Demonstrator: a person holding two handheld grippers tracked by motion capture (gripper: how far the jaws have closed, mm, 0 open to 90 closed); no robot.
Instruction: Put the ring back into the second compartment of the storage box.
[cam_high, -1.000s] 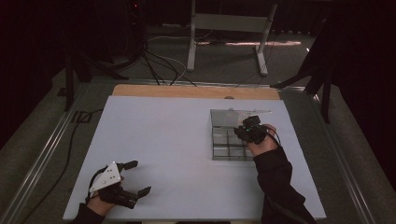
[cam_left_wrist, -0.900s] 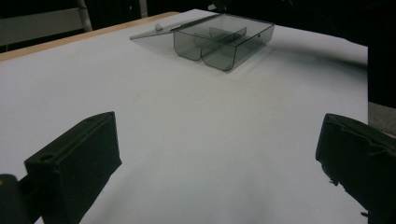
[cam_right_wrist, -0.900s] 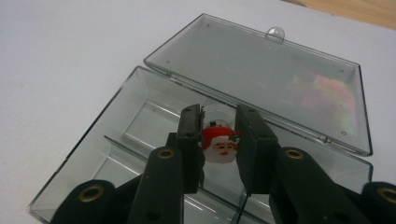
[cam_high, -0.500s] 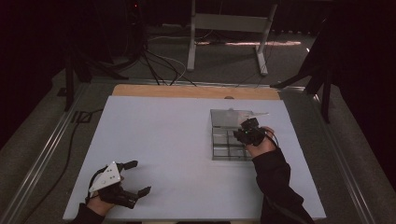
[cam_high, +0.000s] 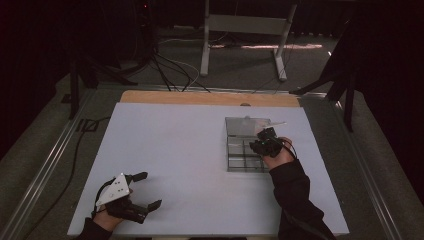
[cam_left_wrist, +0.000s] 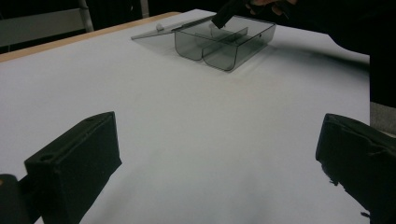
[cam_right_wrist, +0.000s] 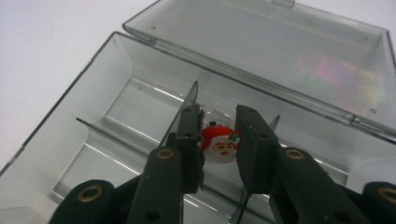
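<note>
Right gripper (cam_right_wrist: 219, 140) has shifted slightly over the clear box (cam_high: 240, 150) — jaws closed on a Santa figure (cam_right_wrist: 219, 143), placement imminent. Left gripper (cam_high: 142, 192) stays wide open, empty.

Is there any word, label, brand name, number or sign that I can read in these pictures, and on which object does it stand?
None: no readable text in any view.
The Santa figure between the jaws of the right gripper carries a painted face, no letters.
The clear plastic box and its open lid are unmarked.
The grey plate on the left gripper has small dark dots, no legible characters.
</note>
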